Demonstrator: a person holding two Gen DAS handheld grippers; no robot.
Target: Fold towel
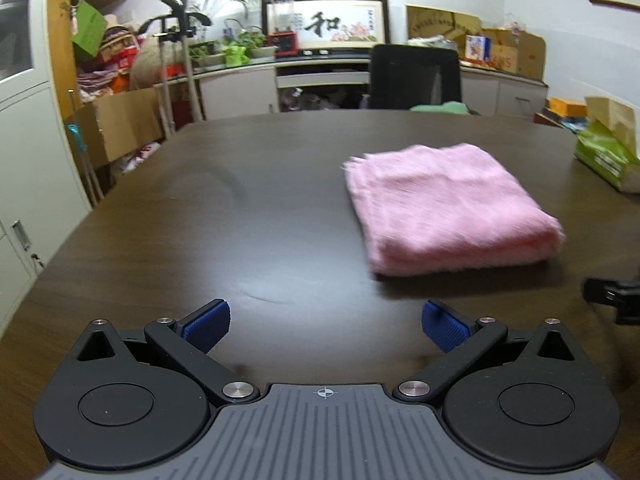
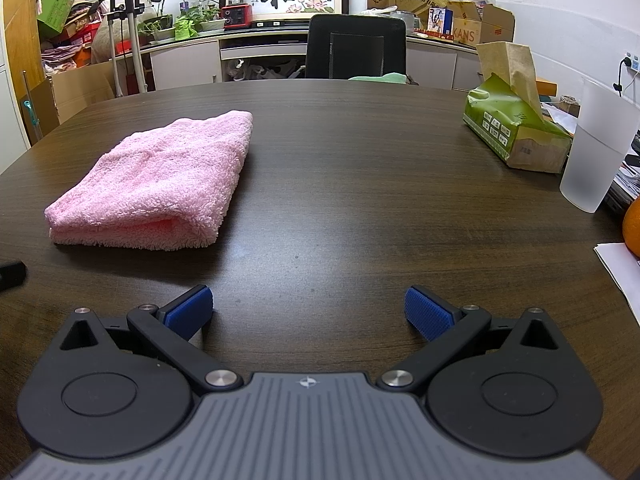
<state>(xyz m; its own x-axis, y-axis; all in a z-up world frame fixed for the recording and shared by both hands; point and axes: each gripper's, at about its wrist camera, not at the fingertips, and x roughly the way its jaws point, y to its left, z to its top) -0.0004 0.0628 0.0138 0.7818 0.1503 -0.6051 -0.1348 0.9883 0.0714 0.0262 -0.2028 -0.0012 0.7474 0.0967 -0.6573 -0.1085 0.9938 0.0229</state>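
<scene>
Pink towel (image 2: 156,180) is lying folded on the surface (image 2: 360,200); left gripper (image 1: 325,326) and right gripper (image 2: 308,312) are hovering apart, jaws wide, empty; folding appears complete.

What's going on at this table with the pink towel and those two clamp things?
A person is holding a two-finger gripper in each hand to fold a towel. Right now the pink towel lies folded in a thick stack on the dark table. Neither gripper touches it: the left gripper and the right gripper both hang open over bare table, short of the towel. A tissue box and a frosted cup stand off to the right.
</scene>
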